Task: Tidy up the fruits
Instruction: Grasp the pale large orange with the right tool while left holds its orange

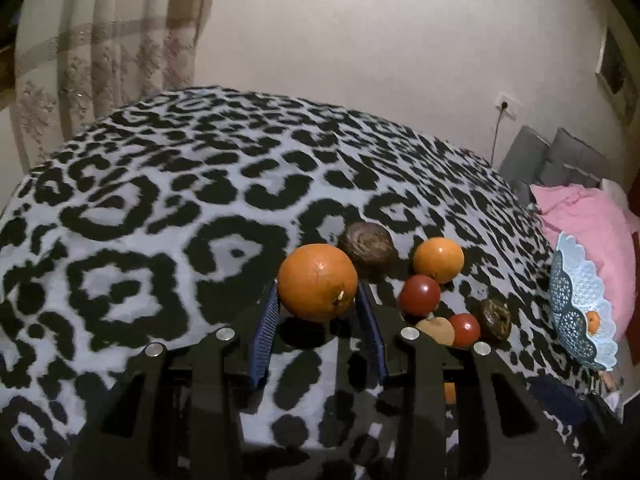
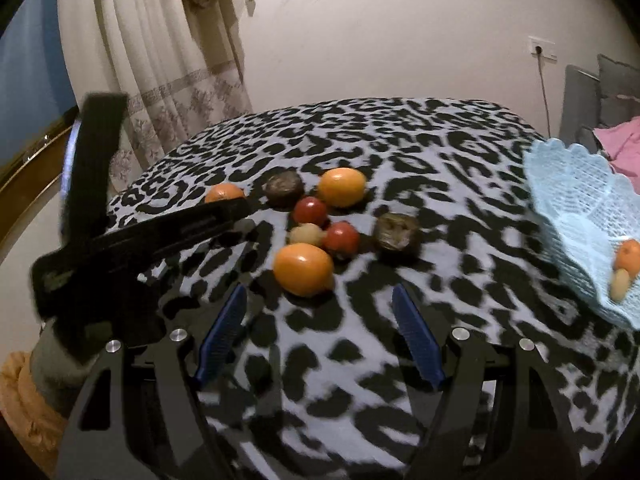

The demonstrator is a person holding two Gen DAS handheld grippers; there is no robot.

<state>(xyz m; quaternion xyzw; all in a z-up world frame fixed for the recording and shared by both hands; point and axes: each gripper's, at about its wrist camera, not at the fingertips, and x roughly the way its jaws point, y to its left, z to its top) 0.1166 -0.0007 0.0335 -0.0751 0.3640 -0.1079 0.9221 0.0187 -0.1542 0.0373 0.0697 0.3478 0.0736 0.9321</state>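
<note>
My left gripper [image 1: 317, 294] is shut on a big orange [image 1: 317, 282]; its blue pads [image 1: 267, 320] press the fruit's two sides just above the leopard-print cloth [image 1: 160, 200]. To its right lie a smaller orange [image 1: 438, 260], two red fruits [image 1: 419, 295], two dark brown fruits [image 1: 366, 244] and a pale one [image 1: 436, 330]. My right gripper [image 2: 319, 294] stands open over the cloth with nothing between its pads, just short of another orange [image 2: 303, 269]. The left gripper's black body [image 2: 160, 232] shows at the left of the right wrist view, holding its orange [image 2: 224, 193].
A light blue lace-pattern basket [image 2: 580, 200] sits at the right edge of the cloth, with an orange [image 2: 629, 260] and a pale fruit [image 2: 620, 285] in it. Pink bedding [image 1: 592, 232] lies beyond it. A curtain [image 2: 160, 80] hangs at the back left.
</note>
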